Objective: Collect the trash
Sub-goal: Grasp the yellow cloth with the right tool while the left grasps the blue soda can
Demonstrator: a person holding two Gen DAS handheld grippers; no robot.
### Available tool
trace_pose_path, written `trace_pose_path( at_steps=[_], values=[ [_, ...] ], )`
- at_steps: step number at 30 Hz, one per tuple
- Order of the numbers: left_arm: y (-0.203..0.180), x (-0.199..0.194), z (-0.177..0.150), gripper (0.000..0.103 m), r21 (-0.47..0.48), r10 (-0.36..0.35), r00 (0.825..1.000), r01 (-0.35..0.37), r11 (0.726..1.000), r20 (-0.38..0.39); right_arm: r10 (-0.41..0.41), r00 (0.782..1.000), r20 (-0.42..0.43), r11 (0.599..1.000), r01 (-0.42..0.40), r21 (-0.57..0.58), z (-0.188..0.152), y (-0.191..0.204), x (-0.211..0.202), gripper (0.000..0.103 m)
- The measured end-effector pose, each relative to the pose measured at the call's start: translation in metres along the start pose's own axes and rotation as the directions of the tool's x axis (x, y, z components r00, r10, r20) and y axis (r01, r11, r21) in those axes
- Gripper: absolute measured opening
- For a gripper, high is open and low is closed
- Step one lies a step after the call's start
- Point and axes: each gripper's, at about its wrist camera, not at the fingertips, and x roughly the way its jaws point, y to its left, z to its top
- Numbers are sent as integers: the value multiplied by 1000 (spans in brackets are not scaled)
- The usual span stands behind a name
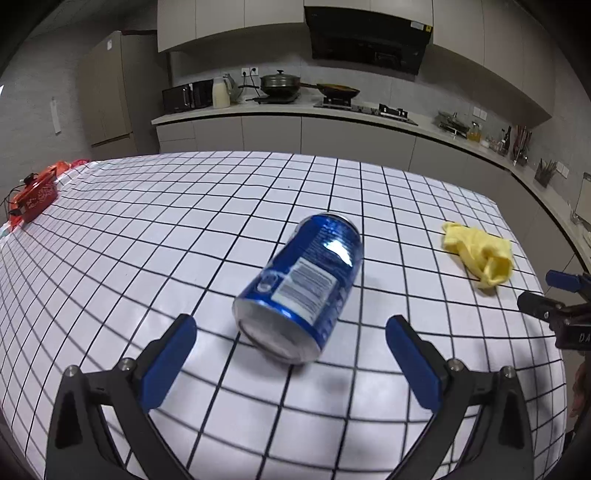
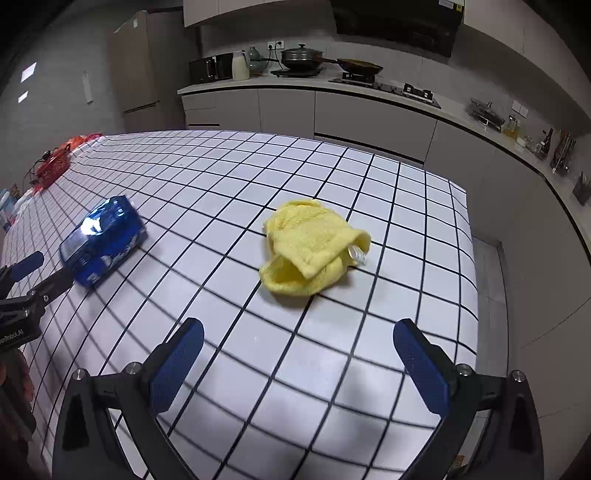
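Can [image 1: 301, 291] lying between spread hand-held gripper [image 1: 291, 363] fingers

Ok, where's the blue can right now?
Blue can lies on its side on the checked table, just ahead of the open left gripper, left of the yellow cloth.

Home kitchen: range hood [image 1: 369, 40], gas stove [image 1: 384, 109], wall cabinets [image 1: 229, 18].

Left tool [image 2: 22, 280] body, right wrist view: partial white print "nRobot.AI". Right tool [image 1: 550, 295] body, left wrist view: "DA", cut off. Blue can [image 1: 301, 288] label print illegible.
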Motion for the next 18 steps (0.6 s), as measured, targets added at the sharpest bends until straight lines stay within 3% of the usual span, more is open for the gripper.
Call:
trace_pose_path(
  at_steps=[8, 12, 18],
  values=[
    [-4, 39, 10, 101, 30, -25, 997, 28, 999, -73, -15, 998, -58, 999, 18, 43, 20, -7, 54, 103],
    [-1, 48, 15, 88, -3, -68, 993, 68, 998, -96, -24, 997, -72, 998, 28, 54, 26, -9, 73, 103],
    [7, 51, 17, 82, -37, -100, 990, 97, 995, -101, -21, 997, -75, 998, 24, 51, 36, -5, 88, 100]
  ],
)
